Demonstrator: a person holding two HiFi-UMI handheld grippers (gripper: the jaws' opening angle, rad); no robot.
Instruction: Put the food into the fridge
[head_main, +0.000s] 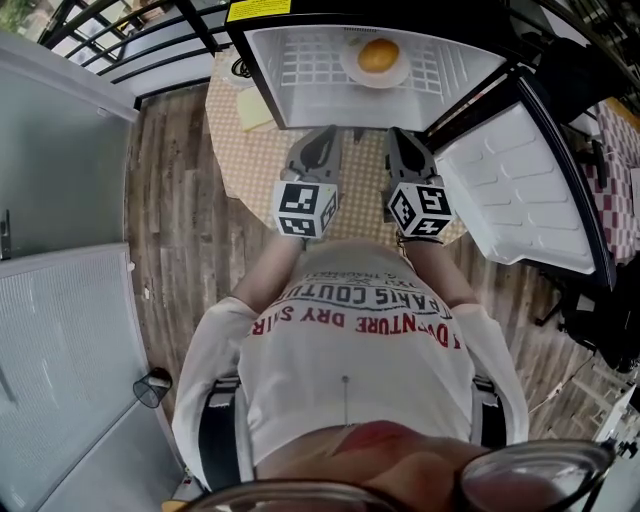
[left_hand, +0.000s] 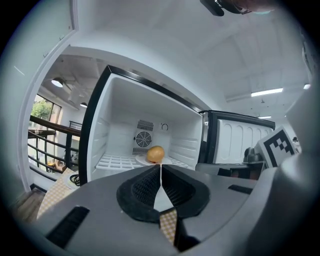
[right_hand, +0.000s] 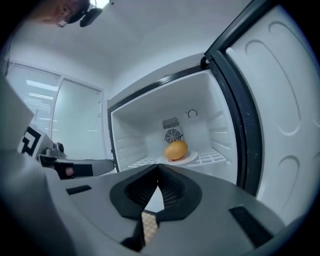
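The fridge (head_main: 470, 70) stands on a round table (head_main: 240, 150) covered with a checked cloth, and its door (head_main: 520, 190) is swung fully open to the person's right. The food (head_main: 378, 55) is a single round, orange-yellow item. It sits on a white plate (head_main: 352, 72) on the wire shelf, toward the back of the compartment and just in front of the fan grille.

Gripper state:
- The left gripper (head_main: 325, 132) is held just outside the opening. Its jaws are pressed together with nothing between them.
- The right gripper (head_main: 400, 135) is beside it and level with it. Its jaws are also fully closed and empty.

Neither gripper touches the plate, the food or the door.

Handling assessment: the food looks light and smooth-skinned, and whether it is firm or soft cannot be told from here. Because it is round, it would probably roll if the plate tips. The plate looks rigid, glazed and breakable, so it is likely to be slippery between the pads.

Recommended hold: take the plate by its near rim, one jaw above and one below, and keep it level. If the food must be lifted alone, close the jaws across its widest part with light pressure.

With the food already on the shelf, the open door appears to be the only thing left to deal with.
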